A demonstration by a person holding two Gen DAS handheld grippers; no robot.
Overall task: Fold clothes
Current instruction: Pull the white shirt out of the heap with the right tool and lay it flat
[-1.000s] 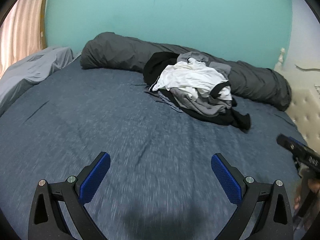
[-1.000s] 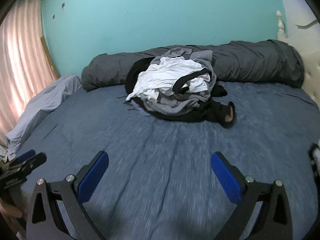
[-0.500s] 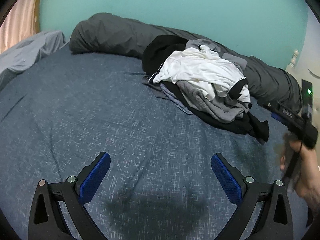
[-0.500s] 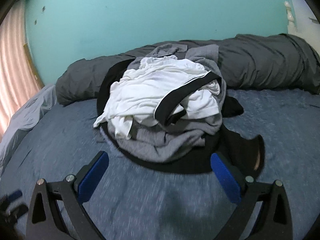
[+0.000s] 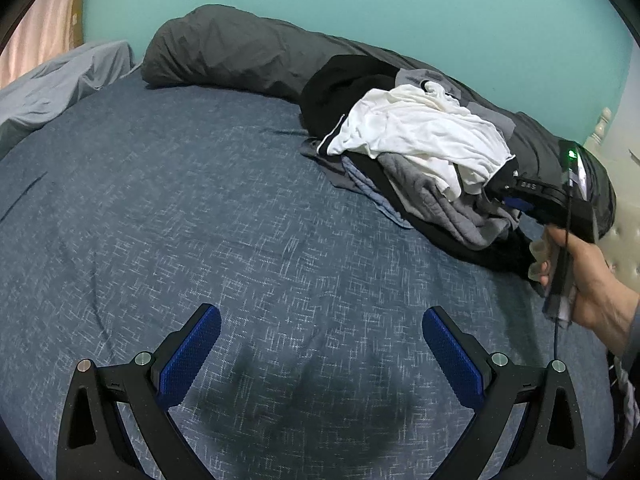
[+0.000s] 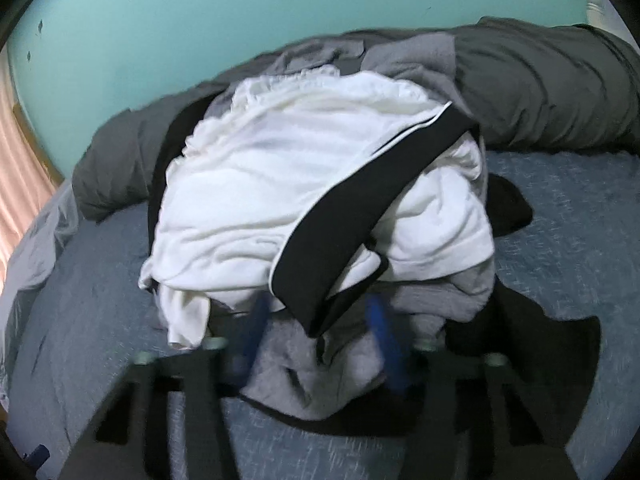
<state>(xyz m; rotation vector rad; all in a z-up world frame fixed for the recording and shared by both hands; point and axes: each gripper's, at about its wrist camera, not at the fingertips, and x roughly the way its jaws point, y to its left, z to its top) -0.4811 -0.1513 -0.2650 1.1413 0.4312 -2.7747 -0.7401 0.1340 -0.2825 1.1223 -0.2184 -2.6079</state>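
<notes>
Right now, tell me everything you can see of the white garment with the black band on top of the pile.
The white garment with the black band looks like soft, crumpled knit and lies unfolded on top of the clothes pile, over grey and black pieces. Its black band, edged with thin white piping, hangs toward the closing right gripper, with the band's tip between its pads.

Clothes pile (image 5: pixel 416 160) lies heaped and unfolded on the bed: crumpled white garment with black band (image 6: pixel 320 184) on top, grey sweatshirt (image 6: pixel 320 364) beneath, black garment (image 5: pixel 340 84) underneath.
</notes>
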